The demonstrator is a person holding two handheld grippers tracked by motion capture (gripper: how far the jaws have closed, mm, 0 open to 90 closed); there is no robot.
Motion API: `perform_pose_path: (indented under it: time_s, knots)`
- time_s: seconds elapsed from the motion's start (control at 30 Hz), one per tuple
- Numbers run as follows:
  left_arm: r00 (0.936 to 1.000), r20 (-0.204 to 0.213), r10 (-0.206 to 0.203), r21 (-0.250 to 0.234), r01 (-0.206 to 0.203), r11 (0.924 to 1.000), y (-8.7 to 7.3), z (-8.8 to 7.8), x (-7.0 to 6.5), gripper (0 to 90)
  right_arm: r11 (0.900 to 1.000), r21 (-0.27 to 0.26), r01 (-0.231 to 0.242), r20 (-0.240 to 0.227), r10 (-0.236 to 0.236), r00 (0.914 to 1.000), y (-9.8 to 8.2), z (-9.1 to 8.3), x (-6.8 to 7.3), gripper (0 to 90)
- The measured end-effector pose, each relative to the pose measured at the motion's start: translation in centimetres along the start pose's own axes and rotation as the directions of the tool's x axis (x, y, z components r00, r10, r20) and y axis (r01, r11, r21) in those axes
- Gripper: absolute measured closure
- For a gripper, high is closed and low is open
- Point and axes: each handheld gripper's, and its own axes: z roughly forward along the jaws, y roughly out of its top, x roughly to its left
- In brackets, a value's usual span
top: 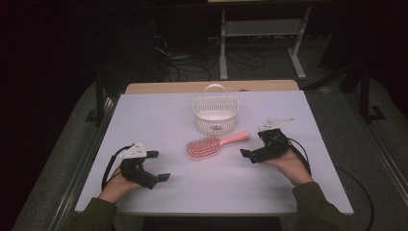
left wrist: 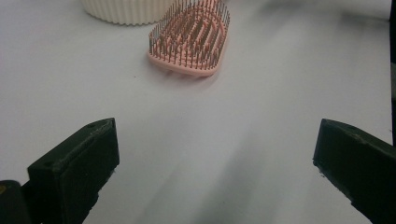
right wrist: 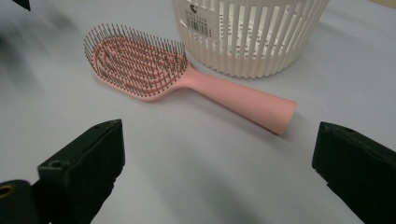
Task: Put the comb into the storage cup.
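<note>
— Both my grippers rest low on the table point(top: 159, 110), jaws spread wide and empty: left gripper point(top: 158, 165), right gripper point(top: 253, 146).

— And the hairbrush?

— I see the pink hairbrush point(top: 211, 144) lying bristles-up between them, just beside the white basket point(top: 215, 115), handle toward my right gripper.

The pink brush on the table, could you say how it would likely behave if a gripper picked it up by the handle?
The brush looks like rigid plastic, so probably stiff and light. Its smooth, rounded handle may slip or twist between jaws. Lying flat, bristles up, it seems unlikely to roll.
</note>
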Motion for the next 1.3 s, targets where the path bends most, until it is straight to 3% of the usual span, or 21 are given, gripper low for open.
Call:
perform_pose_path:
  time_s: [0.67,1.0,1.3]
  knots:
    - [1.0,0.001,-0.002,-0.004,0.002,1.0,0.0,-0.1,0.0,0.1,1.0,0.021,-0.005,0.016,0.005,0.9999,1.3,0.8,-0.8,14.8]
    - [1.0,-0.001,-0.002,-0.002,0.002,1.0,-0.1,0.0,0.0,0.2,0.999,0.036,-0.01,0.027,0.009,0.9996,1.7,1.1,-1.0,26.6]
    - [1.0,0.0,-0.004,-0.003,0.004,1.0,-0.1,0.0,0.0,0.1,0.999,0.047,-0.008,0.024,0.006,0.9997,2.3,1.2,-1.3,44.3]
